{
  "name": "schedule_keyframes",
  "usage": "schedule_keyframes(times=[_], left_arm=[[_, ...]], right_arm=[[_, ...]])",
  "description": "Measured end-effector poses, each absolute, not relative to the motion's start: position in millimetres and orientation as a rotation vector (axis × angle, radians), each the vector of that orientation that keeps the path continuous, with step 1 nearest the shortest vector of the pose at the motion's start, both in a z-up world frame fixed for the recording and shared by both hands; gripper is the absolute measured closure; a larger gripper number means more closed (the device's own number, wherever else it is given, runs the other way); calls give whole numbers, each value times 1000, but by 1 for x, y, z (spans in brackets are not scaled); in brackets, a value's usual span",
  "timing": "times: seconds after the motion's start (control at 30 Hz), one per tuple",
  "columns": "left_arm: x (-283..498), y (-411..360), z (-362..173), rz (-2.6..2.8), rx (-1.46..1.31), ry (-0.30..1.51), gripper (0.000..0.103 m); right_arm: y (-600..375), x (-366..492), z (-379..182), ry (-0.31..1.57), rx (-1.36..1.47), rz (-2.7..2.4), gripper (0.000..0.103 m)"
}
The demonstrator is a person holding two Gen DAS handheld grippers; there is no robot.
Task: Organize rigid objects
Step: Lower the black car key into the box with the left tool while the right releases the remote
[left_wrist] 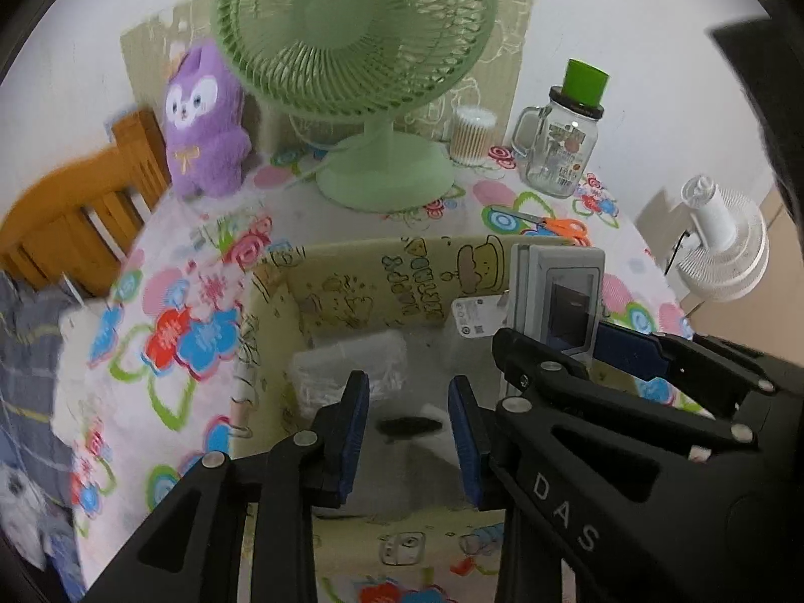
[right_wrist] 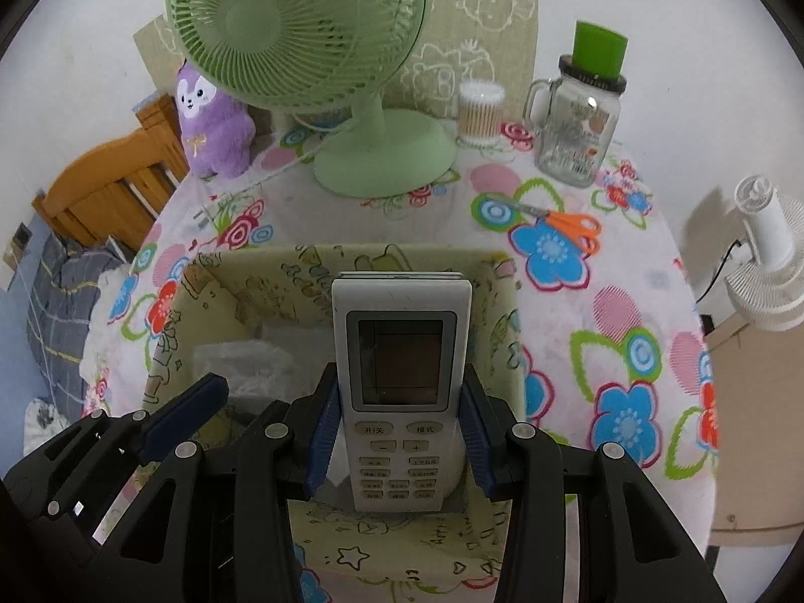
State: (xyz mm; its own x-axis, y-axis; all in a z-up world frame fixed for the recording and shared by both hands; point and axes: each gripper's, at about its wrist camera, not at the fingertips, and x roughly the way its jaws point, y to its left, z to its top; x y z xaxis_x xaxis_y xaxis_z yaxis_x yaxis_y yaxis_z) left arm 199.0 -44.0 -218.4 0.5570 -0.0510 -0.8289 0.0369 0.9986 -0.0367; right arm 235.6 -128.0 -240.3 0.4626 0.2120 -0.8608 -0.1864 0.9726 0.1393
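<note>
A white air-conditioner remote [right_wrist: 402, 367] stands upright over the yellow cartoon-print fabric basket [right_wrist: 241, 281], my right gripper [right_wrist: 399, 432] shut on its two long sides. The left wrist view shows the same remote [left_wrist: 558, 296] edge-on in the right gripper [left_wrist: 578, 352], above the basket's [left_wrist: 352, 291] right side. My left gripper [left_wrist: 408, 437] hangs over the basket's middle with a narrow gap between its blue pads. A pale blurred thing with a dark oval mark [left_wrist: 407, 424] shows in that gap; whether the pads press on it is unclear. One left finger [right_wrist: 186, 412] shows at lower left.
In the basket lie a clear plastic bag [left_wrist: 346, 367] and a white labelled adapter [left_wrist: 475, 324]. Behind it on the flowered tablecloth stand a green fan [left_wrist: 362, 50], purple plush [left_wrist: 206, 120], cotton-swab tub [left_wrist: 472, 135] and glass jar [left_wrist: 563, 145]; orange scissors [right_wrist: 568, 226] lie nearby. A wooden chair [left_wrist: 80, 211] is left.
</note>
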Motion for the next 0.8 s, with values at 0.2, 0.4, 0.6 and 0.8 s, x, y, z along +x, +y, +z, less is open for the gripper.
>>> schedule_keyframes(times=[0.2,0.4,0.6,0.8], left_arm=[[198,-39,-220,-17,16,977,55],[196,-24,-226,11,-40,1024,35],[191,-23,-220,19,-22,1016,32],[184,-25,-216,12,-1,1006,28]], right_arm=[[-124,237,-245,1081,56,289,55],[-112,230,-243,1063,23,347,44],[-114,227,-238,1047,17,340,33],[-122,221,-238,1064,68,320,29]])
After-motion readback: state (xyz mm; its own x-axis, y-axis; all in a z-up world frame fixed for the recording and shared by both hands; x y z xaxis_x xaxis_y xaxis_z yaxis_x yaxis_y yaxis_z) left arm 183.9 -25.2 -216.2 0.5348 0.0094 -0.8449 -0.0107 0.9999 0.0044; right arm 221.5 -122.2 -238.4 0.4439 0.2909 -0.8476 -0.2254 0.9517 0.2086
